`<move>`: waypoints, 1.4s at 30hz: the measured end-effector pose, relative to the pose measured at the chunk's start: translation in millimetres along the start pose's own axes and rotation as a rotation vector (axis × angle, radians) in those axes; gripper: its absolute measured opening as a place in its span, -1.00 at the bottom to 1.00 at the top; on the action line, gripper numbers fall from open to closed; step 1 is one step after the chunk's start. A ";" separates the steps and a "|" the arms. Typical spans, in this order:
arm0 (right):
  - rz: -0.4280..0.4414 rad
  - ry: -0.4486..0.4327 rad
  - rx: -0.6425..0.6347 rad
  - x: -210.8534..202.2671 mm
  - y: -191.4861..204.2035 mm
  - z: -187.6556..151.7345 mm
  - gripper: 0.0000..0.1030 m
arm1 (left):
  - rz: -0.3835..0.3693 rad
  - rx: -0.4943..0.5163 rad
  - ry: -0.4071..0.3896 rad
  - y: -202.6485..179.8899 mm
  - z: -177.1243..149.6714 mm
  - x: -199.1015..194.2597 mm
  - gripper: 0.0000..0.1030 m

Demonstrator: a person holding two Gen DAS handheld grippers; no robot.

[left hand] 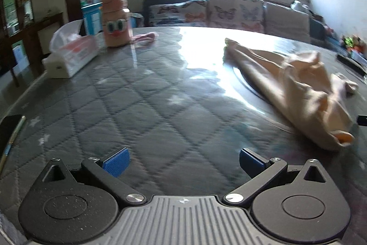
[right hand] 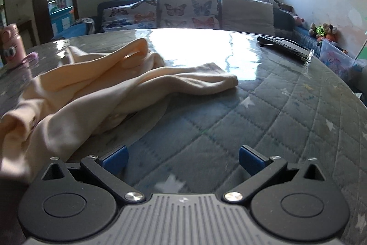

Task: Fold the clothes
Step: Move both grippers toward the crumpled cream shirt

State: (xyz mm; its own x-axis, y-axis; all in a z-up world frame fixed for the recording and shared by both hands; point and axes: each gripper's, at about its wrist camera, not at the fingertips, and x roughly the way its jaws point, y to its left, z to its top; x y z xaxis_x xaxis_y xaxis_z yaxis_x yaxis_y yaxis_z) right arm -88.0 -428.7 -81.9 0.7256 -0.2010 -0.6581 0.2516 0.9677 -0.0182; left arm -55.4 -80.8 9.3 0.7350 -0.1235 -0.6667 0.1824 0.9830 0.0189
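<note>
While both hand-held grippers (left hand: 183, 163) (right hand: 183, 161) gape empty, peach garment (right hand: 87, 88) lies crumpled, unfolded on table (right hand: 275, 118).

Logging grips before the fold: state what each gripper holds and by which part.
Nothing is held. Left gripper and right gripper are both open over the table; the peach garment lies loose.

One garment (right hand: 96, 84), one bottle (left hand: 115, 20), one tissue box (left hand: 71, 56).
</note>
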 end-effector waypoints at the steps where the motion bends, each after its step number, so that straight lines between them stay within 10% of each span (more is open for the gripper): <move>1: 0.005 -0.004 -0.005 -3.5 1.6 -2.0 1.00 | -0.005 0.011 0.006 -6.1 -1.1 -1.6 1.00; 42: 0.196 -0.054 -0.083 -63.9 59.1 -42.0 1.00 | -0.061 0.106 0.053 -59.4 -11.7 -10.8 1.00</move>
State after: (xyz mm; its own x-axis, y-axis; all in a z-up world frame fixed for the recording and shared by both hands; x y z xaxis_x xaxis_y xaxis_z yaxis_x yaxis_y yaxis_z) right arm -146.5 -352.3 -72.6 0.7890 -0.0139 -0.6143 0.0510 0.9978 0.0428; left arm -81.7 -136.2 6.7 0.6856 -0.1729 -0.7072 0.2962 0.9536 0.0541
